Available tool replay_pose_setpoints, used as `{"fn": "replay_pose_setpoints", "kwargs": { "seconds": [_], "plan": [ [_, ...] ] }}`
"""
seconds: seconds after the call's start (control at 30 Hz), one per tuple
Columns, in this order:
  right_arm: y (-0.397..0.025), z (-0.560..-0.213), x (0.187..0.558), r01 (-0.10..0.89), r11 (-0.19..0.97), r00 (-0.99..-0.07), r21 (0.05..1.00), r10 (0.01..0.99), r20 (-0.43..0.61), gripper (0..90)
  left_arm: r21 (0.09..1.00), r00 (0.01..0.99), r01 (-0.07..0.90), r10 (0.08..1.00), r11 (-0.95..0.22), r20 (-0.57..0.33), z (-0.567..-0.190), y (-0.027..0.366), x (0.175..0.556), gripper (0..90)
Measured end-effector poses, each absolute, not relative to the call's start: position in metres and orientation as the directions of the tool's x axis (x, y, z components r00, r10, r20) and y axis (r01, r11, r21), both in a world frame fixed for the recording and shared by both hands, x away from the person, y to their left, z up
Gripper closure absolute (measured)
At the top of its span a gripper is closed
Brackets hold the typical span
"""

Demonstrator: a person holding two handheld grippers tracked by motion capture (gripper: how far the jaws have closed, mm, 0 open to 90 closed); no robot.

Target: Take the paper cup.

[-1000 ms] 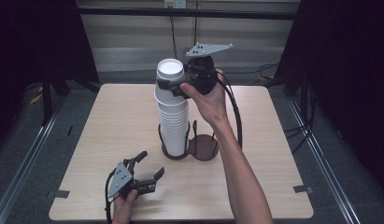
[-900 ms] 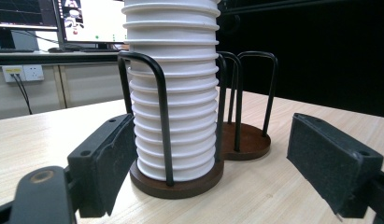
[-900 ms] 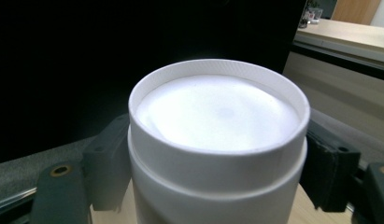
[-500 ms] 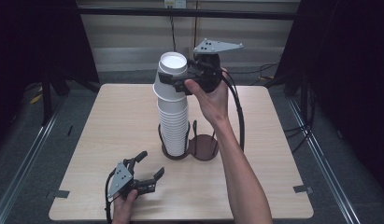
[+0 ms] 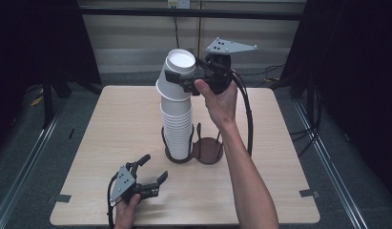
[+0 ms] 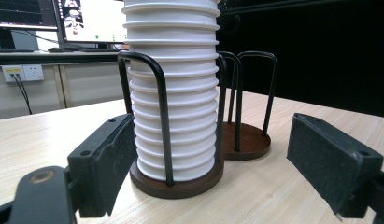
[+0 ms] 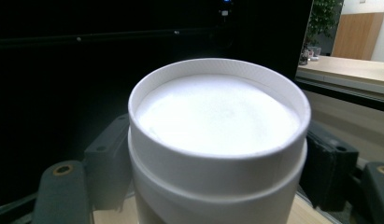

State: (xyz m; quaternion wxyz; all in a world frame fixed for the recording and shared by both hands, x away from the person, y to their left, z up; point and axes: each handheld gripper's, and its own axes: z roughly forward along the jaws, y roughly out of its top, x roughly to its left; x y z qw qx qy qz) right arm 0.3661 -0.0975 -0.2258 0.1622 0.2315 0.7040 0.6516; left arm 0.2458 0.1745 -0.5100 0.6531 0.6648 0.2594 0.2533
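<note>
- Paper cups (image 5: 177, 125), white and nested upside down, form a tall stack standing in the left ring of a dark wire holder (image 5: 209, 151) near the middle of the wooden counter (image 5: 112, 124).
- At the head of the stack the top cup (image 5: 178, 71) is tilted, its flat bottom facing up and toward the camera in the high view; its rim sits over the cups beneath it, and whether it touches them cannot be told.
- The right tongs (image 5: 183, 77) are raised high above the counter and closed on the top cup, one jaw on each side of its wall.
- In the right gripper view the top cup (image 7: 217, 149) sits between the two black jaws, which press against its left and right sides; a second rim shows just below the first.
- The right hand (image 5: 220, 98) grips the body of the right tongs from below, with the grey three-cornered plate on top and a black cable trailing down beside the forearm.
- The left tongs (image 5: 149, 168) rest low near the front left of the counter, well apart from the holder, held by the left hand (image 5: 127, 210).
- Their jaws stand wide apart and hold nothing.
- In the left gripper view the stack (image 6: 173, 88) rises behind black wire hoops on a round brown base (image 6: 180, 183), seen between the spread jaws; the holder's second ring (image 6: 248, 140) stands empty just beside it.
</note>
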Motion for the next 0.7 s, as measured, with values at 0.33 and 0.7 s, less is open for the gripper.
{"fn": "replay_pose_setpoints", "kwargs": {
  "seconds": [0.33, 0.7],
  "plan": [
    [-0.106, -0.218, 0.358, 0.086, -0.010, -0.838, 0.996, 0.541, 0.078, 23.1, 1.000, 0.737, 0.014, 0.676, -0.012, -0.002, -0.510, 0.174, 0.246, 15.6],
    [-0.121, -0.210, 0.352, 0.068, -0.074, -0.839, 0.995, 0.536, 0.097, 23.1, 1.000, 0.737, 0.014, 0.676, -0.012, -0.002, -0.510, 0.174, 0.246, 15.6]
  ]
}}
